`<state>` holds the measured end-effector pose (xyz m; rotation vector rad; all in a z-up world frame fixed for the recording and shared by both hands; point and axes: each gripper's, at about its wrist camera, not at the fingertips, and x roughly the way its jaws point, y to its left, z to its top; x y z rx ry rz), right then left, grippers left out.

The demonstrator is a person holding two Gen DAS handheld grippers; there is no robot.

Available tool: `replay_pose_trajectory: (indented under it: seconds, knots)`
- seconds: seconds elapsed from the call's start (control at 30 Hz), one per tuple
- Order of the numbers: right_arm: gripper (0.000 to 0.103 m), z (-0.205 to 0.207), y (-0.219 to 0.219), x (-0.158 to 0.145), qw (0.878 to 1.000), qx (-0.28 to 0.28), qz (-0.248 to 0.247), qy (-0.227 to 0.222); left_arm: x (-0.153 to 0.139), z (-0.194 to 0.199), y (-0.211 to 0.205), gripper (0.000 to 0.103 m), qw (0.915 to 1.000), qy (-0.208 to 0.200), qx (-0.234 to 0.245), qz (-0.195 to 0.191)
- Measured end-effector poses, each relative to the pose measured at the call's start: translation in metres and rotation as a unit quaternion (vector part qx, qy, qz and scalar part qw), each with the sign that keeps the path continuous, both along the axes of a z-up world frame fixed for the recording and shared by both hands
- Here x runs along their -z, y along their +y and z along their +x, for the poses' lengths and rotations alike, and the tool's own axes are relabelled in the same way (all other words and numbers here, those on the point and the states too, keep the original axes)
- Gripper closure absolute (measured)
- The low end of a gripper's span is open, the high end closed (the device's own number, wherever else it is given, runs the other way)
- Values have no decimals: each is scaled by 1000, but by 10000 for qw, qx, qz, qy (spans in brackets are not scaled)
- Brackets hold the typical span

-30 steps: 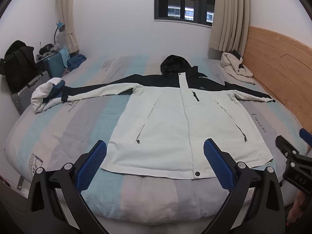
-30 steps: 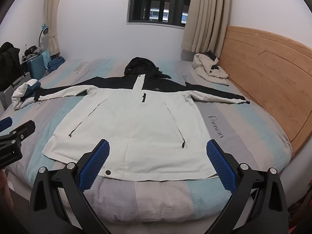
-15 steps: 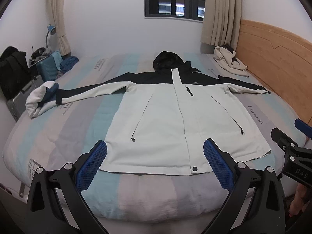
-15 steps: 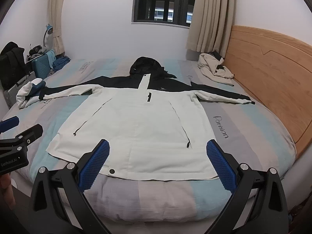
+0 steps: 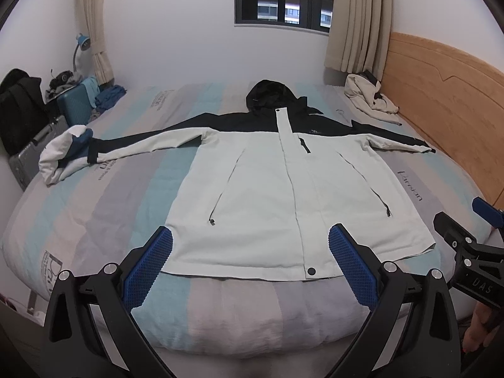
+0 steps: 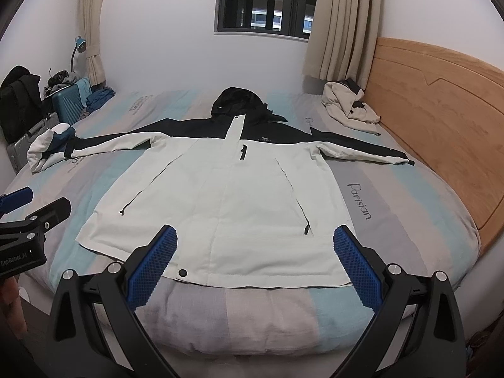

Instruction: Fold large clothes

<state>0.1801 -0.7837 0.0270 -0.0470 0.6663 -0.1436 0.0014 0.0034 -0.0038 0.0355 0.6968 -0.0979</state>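
A large white jacket (image 5: 267, 195) (image 6: 233, 201) with black shoulders and a black hood lies flat and face up on the bed, sleeves spread to both sides, hem towards me. My left gripper (image 5: 250, 252) hangs open in front of the hem, apart from the cloth, with nothing between its blue pads. My right gripper (image 6: 255, 252) is open too, level with the hem and off the bed's near edge. Each gripper shows at the edge of the other's view.
The striped bed (image 5: 104, 201) fills the room's middle, with a wooden headboard (image 6: 441, 119) on the right. A beige garment (image 5: 368, 97) lies crumpled at the far right corner, another white and blue garment (image 5: 63, 154) at the left sleeve end. Suitcases (image 5: 75, 100) and a dark bag stand at the left.
Both grippers have drifted slightly, so the jacket sits a little more centred and lower in each view. The jacket itself has not moved and both grippers stay open.
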Motion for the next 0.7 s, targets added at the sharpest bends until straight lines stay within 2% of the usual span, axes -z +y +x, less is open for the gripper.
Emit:
replay_pose_trajectory:
  seconds: [0.7]
  knots:
    - [7, 1, -1, 1, 10000, 54, -71, 32, -2, 4, -8, 6, 9999, 3, 94, 66]
